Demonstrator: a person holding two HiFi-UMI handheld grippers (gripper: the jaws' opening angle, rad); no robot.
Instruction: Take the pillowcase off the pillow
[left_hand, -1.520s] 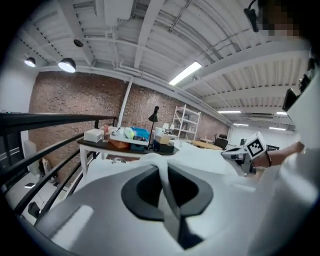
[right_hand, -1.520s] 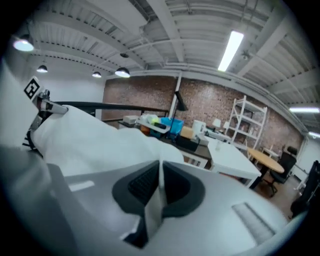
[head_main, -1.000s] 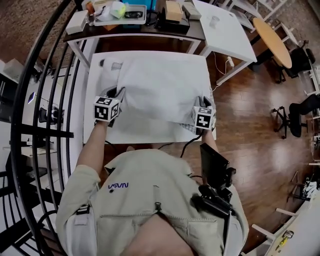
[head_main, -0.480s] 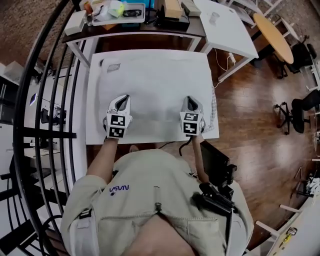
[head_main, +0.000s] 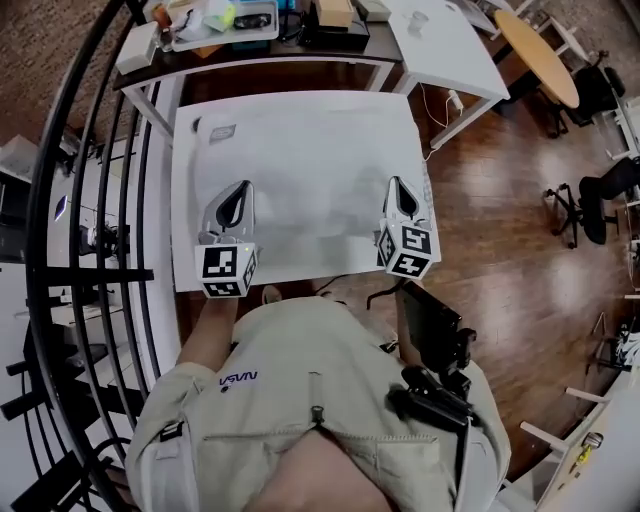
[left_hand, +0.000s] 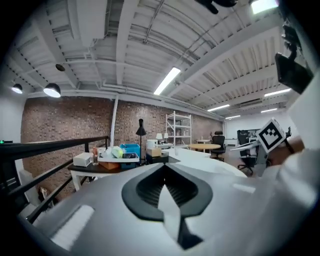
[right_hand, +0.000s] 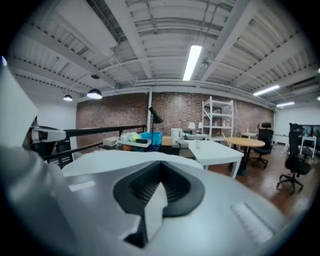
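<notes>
The white pillow in its pillowcase (head_main: 310, 180) lies flat on the white table (head_main: 183, 230), hard to tell from the tabletop. My left gripper (head_main: 237, 188) is raised over its near left part, my right gripper (head_main: 398, 183) over its near right part. In the left gripper view the left gripper (left_hand: 164, 172) is shut, with a strip of white pillowcase fabric (left_hand: 169, 202) pinched between the dark pads. The right gripper (right_hand: 161, 172) is likewise shut on a white fold of the pillowcase (right_hand: 152, 210). Both point nearly level, away from me.
Behind the white table stands a dark table (head_main: 250, 45) with a tray, boxes and small items. A second white table (head_main: 445, 45) and a round wooden table (head_main: 540, 55) are at the back right. A black railing (head_main: 60, 200) runs along the left. Office chairs (head_main: 610, 215) stand at the right.
Both grippers have come from the pillow's sides to its near edge, closed on the fabric and risen toward the camera. The bunched pillow now looks flat.
</notes>
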